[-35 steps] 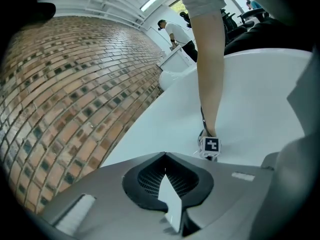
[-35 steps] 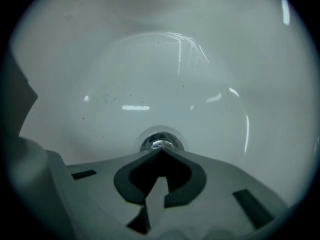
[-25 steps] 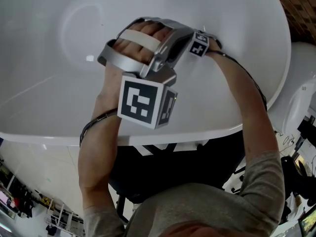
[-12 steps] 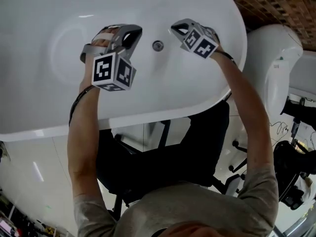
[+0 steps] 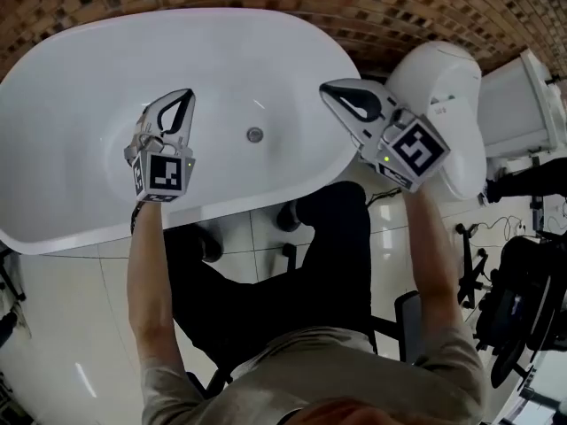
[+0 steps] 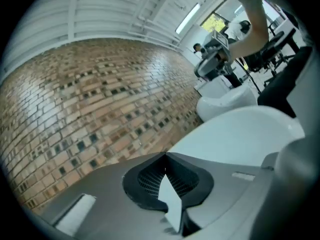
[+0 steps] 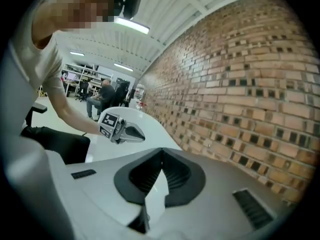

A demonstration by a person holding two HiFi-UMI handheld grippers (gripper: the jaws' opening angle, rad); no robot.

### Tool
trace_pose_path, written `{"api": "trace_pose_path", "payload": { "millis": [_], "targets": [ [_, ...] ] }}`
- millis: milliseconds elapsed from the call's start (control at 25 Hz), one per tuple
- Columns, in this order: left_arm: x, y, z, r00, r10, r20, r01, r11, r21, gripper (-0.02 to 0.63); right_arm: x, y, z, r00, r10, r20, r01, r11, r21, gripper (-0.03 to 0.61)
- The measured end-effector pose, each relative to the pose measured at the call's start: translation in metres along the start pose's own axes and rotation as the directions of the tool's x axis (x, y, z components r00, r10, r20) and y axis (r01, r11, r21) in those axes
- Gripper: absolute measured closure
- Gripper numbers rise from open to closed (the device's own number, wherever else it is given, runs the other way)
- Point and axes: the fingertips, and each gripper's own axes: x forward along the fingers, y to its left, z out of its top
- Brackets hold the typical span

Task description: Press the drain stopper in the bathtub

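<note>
The left claw (image 5: 184, 96) and right claw (image 5: 328, 87) are held closed, empty, either side of the round metal drain stopper (image 5: 255, 135) in the white oval bathtub (image 5: 80, 51).

The bathtub (image 5: 80, 104) lay open and bare all round the drain stopper (image 5: 255, 135), with nothing over it. The left tool (image 5: 184, 96) hung above the basin at the stopper's left and the right tool (image 5: 328, 87) near the tub's right end, both well apart from it. A brick wall (image 5: 399, 7) closed the far side, and a toilet (image 5: 438, 78) stood just beside the tub's right end.
</note>
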Motion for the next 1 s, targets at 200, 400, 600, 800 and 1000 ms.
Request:
{"api": "trace_pose_path", "payload": {
  "millis": [200,400,600,800,1000],
  "targets": [
    [-0.080,0.016,0.113,0.977,0.016,0.211,-0.011,1.000,-0.023,0.604,-0.057,0.046,0.088,0.968,-0.048,0.248,0.059,0.997,-0.040,0.577],
    [-0.159,-0.009,0.174,0.931,0.015,0.364,0.035,0.991,-0.130,0.604,-0.111,0.117,0.152,0.917,-0.012,0.400,0.094,0.978,-0.187,0.577],
    [-0.215,-0.031,0.226,0.907,-0.017,0.420,0.096,0.981,-0.167,0.604,-0.173,0.163,0.205,0.854,-0.003,0.519,0.160,0.953,-0.258,0.577],
    [-0.286,-0.031,0.290,0.824,0.004,0.566,0.114,0.978,-0.173,0.604,-0.221,0.205,0.244,0.800,0.011,0.600,0.231,0.917,-0.325,0.577],
    [-0.337,-0.026,0.331,0.746,0.036,0.665,0.107,0.979,-0.174,0.604,-0.250,0.231,0.263,0.767,0.042,0.640,0.269,0.884,-0.381,0.577]
  ]
}}
